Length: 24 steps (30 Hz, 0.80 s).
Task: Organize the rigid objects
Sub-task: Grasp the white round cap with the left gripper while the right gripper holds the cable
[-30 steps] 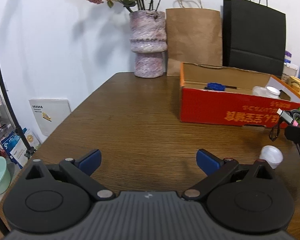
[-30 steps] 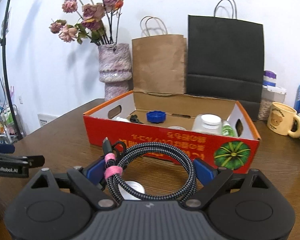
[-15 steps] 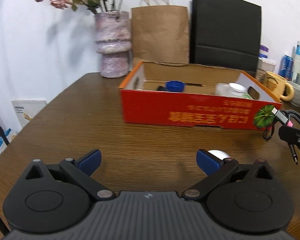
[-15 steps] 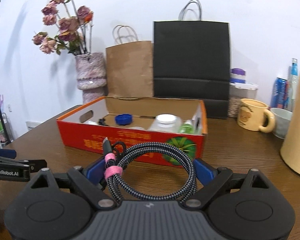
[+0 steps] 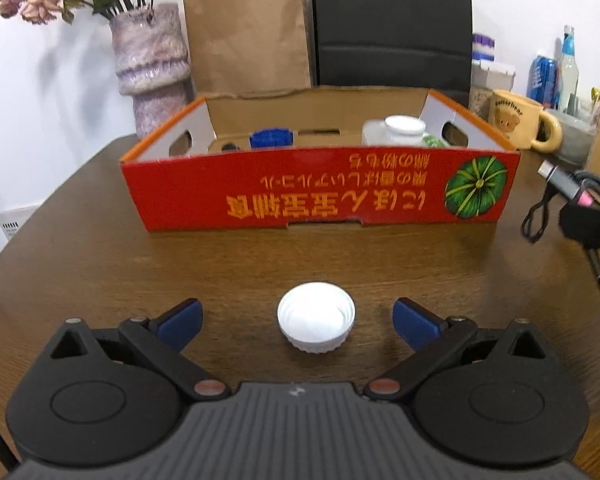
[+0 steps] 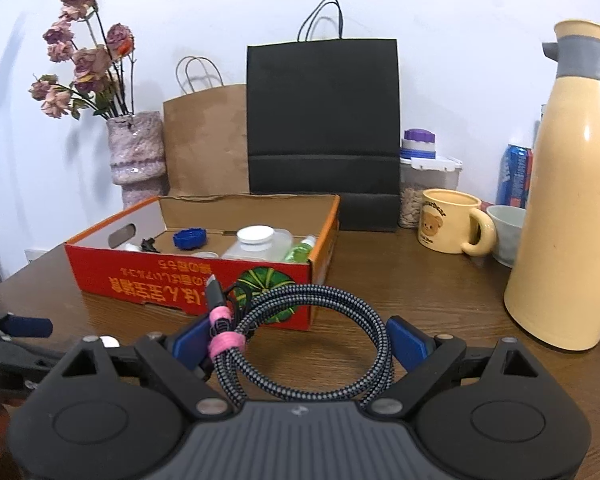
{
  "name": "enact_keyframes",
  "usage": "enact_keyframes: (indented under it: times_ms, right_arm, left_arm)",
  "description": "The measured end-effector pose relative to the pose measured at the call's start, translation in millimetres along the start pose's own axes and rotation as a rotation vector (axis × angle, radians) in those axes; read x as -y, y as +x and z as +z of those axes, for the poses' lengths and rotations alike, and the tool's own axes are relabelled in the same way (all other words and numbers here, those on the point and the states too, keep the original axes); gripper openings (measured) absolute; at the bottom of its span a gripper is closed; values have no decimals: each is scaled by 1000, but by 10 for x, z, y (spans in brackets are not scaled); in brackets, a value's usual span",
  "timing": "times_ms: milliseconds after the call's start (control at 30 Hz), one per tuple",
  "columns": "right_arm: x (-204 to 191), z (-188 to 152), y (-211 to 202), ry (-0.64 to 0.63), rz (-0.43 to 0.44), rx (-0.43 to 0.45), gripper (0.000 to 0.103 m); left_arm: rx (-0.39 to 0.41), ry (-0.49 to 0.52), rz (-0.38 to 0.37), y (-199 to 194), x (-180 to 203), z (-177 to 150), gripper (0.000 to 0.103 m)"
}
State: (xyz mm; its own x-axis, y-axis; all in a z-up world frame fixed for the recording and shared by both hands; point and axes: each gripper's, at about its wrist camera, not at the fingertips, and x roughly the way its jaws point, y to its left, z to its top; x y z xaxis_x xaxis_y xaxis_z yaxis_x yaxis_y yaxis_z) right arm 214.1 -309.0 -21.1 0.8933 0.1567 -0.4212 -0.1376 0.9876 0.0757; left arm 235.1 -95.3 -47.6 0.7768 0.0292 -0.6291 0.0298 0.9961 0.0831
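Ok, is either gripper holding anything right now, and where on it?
The right gripper holds the coiled braided cable across the loop's sides. The left gripper is open around the white cap, not gripping.

- A lived-in room of a home, set around a brown wooden table (image 6: 420,288) against a plain white wall.
- At the table's back edge: a mottled vase of dried roses (image 6: 136,152), a brown paper bag (image 6: 208,140) and a black paper bag (image 6: 324,120).
- On the table's right part: a bear-print mug (image 6: 448,220), a cream thermos jug (image 6: 568,200), a drink can (image 6: 516,176).
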Motion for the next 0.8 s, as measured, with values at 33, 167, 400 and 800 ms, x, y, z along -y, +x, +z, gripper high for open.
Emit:
enact_keyframes:
  times_ms: [33,167,400,800]
  right_arm:
    - [-2,4,-2,2,1,1,92]
    - [-37,-2,-14,-7,8,9,92]
    - [-76,-18,5,-16,4,-3,92]
    - [-94,-33,31,-24,4,-15,92]
  left_arm:
    - [-7,-5,1,14,1,-3,103]
    - [-40,-33,-9,88,-56,-21,103]
    - [-29,-62,-21,90,-92,-62,103]
    - [-19,-71,-15,86,-83,-70,103]
